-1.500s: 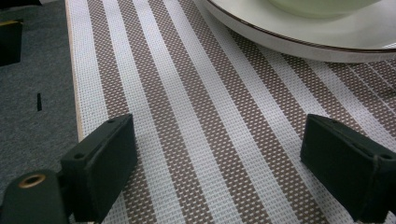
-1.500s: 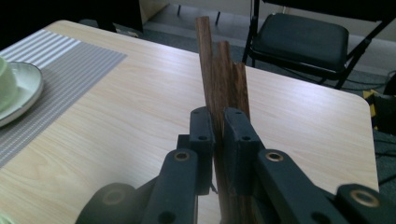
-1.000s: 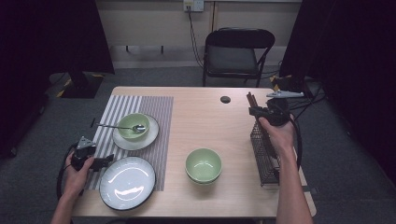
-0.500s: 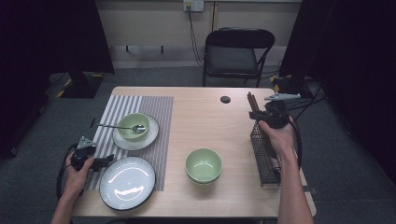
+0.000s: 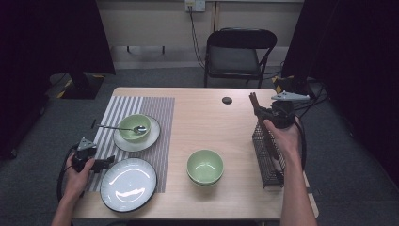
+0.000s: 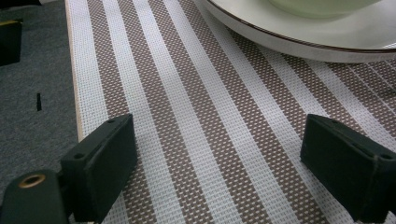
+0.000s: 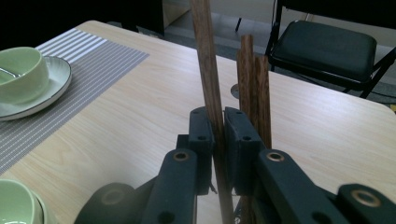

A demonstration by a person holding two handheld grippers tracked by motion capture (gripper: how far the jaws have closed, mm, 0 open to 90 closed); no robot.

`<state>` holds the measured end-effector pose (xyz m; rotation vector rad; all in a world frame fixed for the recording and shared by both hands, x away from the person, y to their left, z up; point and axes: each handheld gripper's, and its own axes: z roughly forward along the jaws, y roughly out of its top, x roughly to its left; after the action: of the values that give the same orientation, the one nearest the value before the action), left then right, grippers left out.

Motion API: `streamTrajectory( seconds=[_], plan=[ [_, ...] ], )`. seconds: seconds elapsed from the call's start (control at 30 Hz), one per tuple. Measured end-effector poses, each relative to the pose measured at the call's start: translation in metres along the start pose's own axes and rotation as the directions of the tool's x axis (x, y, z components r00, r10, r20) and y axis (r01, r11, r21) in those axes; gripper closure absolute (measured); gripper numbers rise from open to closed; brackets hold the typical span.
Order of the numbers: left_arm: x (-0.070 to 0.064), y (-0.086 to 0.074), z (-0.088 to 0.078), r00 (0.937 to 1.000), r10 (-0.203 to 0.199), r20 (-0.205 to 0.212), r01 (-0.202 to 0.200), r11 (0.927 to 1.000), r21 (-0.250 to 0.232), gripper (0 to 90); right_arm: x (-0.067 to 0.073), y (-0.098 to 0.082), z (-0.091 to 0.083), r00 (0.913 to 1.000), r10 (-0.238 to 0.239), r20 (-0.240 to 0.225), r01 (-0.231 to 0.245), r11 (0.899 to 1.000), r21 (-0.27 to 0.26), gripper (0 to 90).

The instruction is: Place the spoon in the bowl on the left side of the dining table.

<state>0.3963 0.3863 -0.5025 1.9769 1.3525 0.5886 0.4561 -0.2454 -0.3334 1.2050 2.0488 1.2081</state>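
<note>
One chopstick [image 7: 208, 70] is being clamped by the right gripper [image 7: 218, 135], jaws just closing on it above the wire holder [image 5: 268, 155]; a straight upward lift is being advised. Left gripper [image 6: 219, 172] is being held apart over the placemat [image 6: 187, 116].

Sitting on the table are two plates [image 5: 128, 183], three green bowls [image 5: 205, 166] with two of them stacked, one spoon [image 5: 120, 128], one striped mat [image 5: 155, 108], one wire basket [image 5: 270, 160], and at least three wooden chopsticks [image 7: 254, 88].
</note>
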Motion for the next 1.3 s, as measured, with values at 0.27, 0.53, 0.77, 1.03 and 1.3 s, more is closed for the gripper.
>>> streamTrajectory(
  seconds=[0.27,0.53,0.77,1.03,1.3],
  plan=[
    [0.000,0.000,0.000,1.0000,0.000,0.000,0.000,1.0000,0.000,10.3,0.002,0.012,-0.012,1.0000,-0.004,-0.002,0.004,0.998,-0.069,84.4],
    [0.000,0.000,0.000,1.0000,0.000,0.001,0.000,1.0000,0.000,10.3,0.005,0.019,-0.019,0.9998,-0.003,-0.020,0.001,0.995,-0.102,84.5],
    [0.000,0.000,0.000,1.0000,0.001,0.000,-0.001,1.0000,0.000,10.3,0.009,0.030,-0.025,0.9995,-0.016,-0.026,0.013,0.990,-0.138,84.5],
    [0.000,0.000,0.000,1.0000,0.000,0.000,0.000,1.0000,0.000,10.3,0.014,0.043,-0.029,0.9972,-0.040,-0.063,0.028,0.982,-0.185,84.5],
    [0.000,0.000,0.000,1.0000,0.000,0.001,0.000,1.0000,0.000,10.3,0.024,0.053,-0.034,0.9967,-0.056,-0.059,0.042,0.974,-0.224,84.1]
  ],
)
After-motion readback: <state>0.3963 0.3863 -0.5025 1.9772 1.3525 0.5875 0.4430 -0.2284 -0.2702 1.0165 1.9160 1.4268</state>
